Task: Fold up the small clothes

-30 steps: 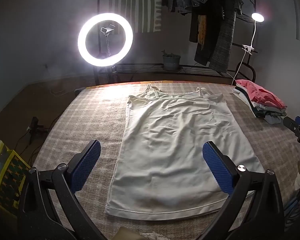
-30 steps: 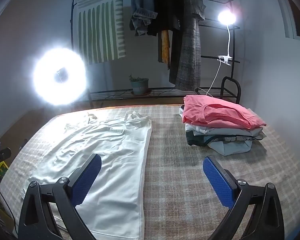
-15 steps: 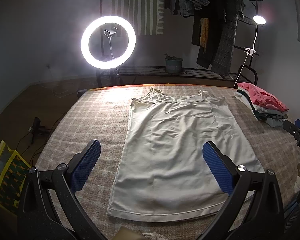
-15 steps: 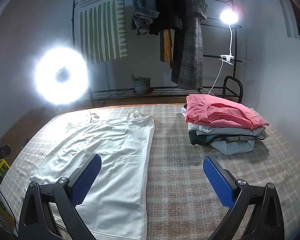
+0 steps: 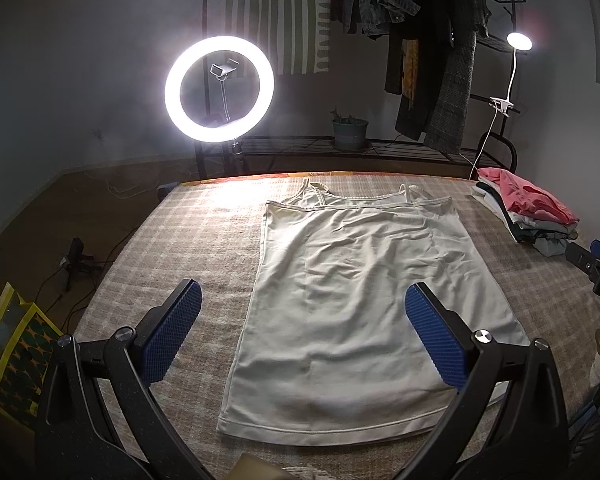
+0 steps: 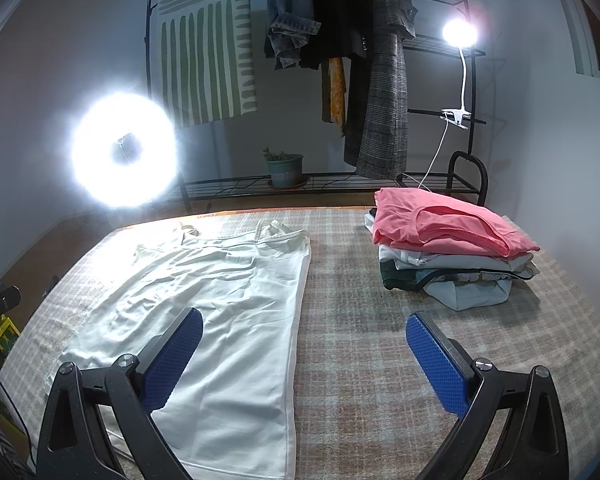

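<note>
A white strappy top point(image 5: 360, 296) lies flat on the checked table cover point(image 5: 204, 248), straps at the far end and hem toward me. It also shows in the right wrist view point(image 6: 220, 304). My left gripper point(image 5: 302, 304) is open and empty, held above the near hem. My right gripper point(image 6: 304, 332) is open and empty, over the top's right edge; it shows at the right edge of the left wrist view point(image 5: 598, 268). A stack of folded clothes point(image 6: 452, 252), pink on top, sits at the far right and shows in the left wrist view point(image 5: 528, 212).
A lit ring light point(image 5: 219, 89) stands beyond the table's far left corner. A clothes rack point(image 6: 348, 60) with hanging garments, a potted plant point(image 6: 286, 168) and a clip lamp point(image 6: 460, 34) line the far wall. A yellow bag point(image 5: 8, 352) sits on the floor at left.
Both grippers stay open and have pulled back and up slightly, so the top and the stack sit a little farther off. Nothing on the table has moved.
</note>
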`<state>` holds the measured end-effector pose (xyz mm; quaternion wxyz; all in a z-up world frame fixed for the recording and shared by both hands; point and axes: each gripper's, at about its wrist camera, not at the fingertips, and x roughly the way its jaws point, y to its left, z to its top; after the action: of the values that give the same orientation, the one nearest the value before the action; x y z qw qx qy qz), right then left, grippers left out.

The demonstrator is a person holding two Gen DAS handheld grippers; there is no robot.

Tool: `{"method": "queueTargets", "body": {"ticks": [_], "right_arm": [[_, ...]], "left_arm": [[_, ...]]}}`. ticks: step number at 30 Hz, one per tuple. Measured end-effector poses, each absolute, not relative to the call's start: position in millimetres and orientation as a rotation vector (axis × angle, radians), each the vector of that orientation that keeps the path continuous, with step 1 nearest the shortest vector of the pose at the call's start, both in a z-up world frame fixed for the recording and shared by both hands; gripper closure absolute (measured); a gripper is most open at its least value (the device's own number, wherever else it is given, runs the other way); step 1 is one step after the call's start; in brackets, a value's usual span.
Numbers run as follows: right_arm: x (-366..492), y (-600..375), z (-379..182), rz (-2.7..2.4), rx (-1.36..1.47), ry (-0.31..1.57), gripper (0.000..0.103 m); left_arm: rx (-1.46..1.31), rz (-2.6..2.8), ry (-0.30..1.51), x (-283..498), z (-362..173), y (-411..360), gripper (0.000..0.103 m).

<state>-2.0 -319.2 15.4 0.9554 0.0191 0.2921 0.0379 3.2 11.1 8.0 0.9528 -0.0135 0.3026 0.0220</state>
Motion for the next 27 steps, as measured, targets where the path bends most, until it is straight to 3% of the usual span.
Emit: {"method": "queueTargets", "body": {"ticks": [27], "right_arm": [[-1.6,-315.6,13.9,0.080,0.038,0.594,0.000]], "left_arm": [[-0.025,0.046,0.611,0.9,6.2,10.0,0.000]]}}
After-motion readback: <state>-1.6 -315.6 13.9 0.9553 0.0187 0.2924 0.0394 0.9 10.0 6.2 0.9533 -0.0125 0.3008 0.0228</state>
